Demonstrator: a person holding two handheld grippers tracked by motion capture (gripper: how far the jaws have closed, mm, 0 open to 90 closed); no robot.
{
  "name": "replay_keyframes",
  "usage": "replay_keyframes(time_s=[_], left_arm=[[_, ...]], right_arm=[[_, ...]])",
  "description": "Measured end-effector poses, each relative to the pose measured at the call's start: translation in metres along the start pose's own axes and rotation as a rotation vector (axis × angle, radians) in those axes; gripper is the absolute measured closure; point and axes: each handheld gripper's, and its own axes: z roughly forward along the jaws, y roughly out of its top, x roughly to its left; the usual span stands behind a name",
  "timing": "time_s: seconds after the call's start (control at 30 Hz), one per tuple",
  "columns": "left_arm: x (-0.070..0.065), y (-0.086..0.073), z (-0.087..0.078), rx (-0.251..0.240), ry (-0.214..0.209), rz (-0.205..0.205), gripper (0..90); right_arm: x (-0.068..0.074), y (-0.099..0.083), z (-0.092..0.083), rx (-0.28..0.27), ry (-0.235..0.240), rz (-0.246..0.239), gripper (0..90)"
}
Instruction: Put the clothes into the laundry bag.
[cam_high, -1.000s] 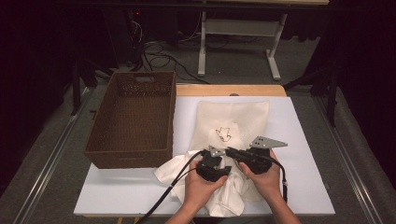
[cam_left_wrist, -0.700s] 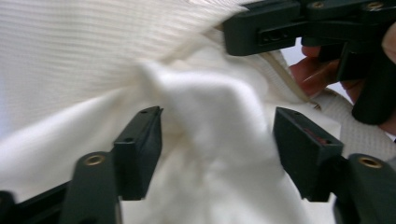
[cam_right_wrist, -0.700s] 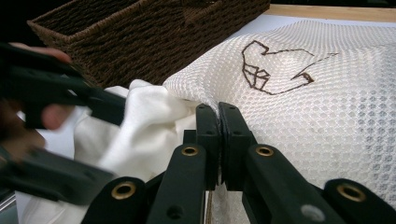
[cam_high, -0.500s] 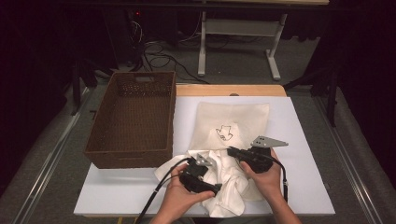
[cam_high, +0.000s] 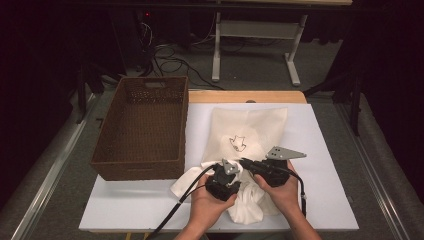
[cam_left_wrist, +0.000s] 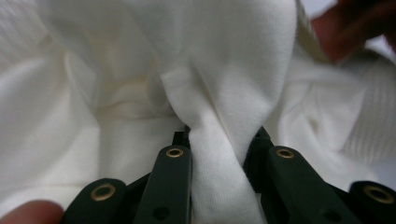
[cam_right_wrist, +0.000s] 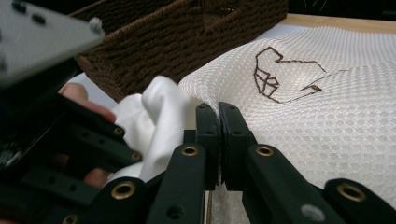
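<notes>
Both grippers pinching cloth at table's near edge, stuffing job in hand.

Nearest: left gripper (cam_high: 223, 181) jaws clamped on a fold of the white garment (cam_left_wrist: 224, 93), having just been closing w/ that fold between them; prob. a fresh hold to feed more cloth in. Right gripper (cam_high: 247, 164), jaws pressed tight together, pinches the edge of the mesh bag (cam_right_wrist: 327, 116), seemingly to keep its mouth steady. Garment is bunched btwn the hands, part spilling toward the person. Bag lies flat mid-table, logo (cam_high: 238, 143) up. Wicker basket (cam_high: 142, 130) sits beyond at left, likely the drop-off spot.
</notes>
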Motion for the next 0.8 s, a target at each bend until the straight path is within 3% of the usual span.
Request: replay_keyframes(time_s=[0.07,0.13,0.17,0.23,0.27,0.4,0.5,0.6,0.67,0.73,0.8], left_arm=[[0.002,0.005,0.004,-0.058,0.007,-0.043,77.3],[0.003,0.005,0.012,-0.074,0.035,-0.043,76.7],[0.004,0.004,0.022,-0.056,0.054,-0.040,76.4],[0.006,0.001,0.040,0.018,0.042,-0.035,74.4],[0.007,-0.002,0.045,0.016,0.044,-0.024,72.9],[0.010,0.000,0.036,0.010,0.003,-0.032,65.7],[0.012,0.000,0.017,-0.017,-0.027,-0.031,48.9],[0.014,-0.002,-0.006,-0.055,-0.089,-0.033,40.9],[0.012,-0.005,-0.015,-0.041,-0.147,-0.018,36.0],[0.004,-0.010,-0.014,0.012,-0.155,0.030,30.2],[-0.005,-0.015,-0.002,0.087,-0.156,0.055,23.9]], right_arm=[[0.000,0.002,-0.002,-0.013,0.002,0.008,88.4],[-0.002,0.003,-0.004,-0.021,-0.003,0.021,88.4],[-0.003,0.002,-0.005,-0.015,-0.005,0.022,88.4],[-0.005,0.000,-0.003,-0.005,-0.007,0.022,88.4],[-0.005,-0.001,-0.003,-0.001,-0.007,0.019,88.4],[-0.006,-0.002,-0.002,0.005,-0.024,0.015,88.4],[-0.008,-0.003,-0.003,0.005,-0.031,0.021,88.4],[-0.011,-0.003,-0.003,0.005,-0.033,0.022,88.4],[-0.011,-0.003,-0.003,0.007,-0.035,0.030,88.4],[-0.011,-0.003,-0.003,0.007,-0.035,0.029,88.4],[-0.011,-0.003,-0.002,0.008,-0.034,0.033,88.4]])
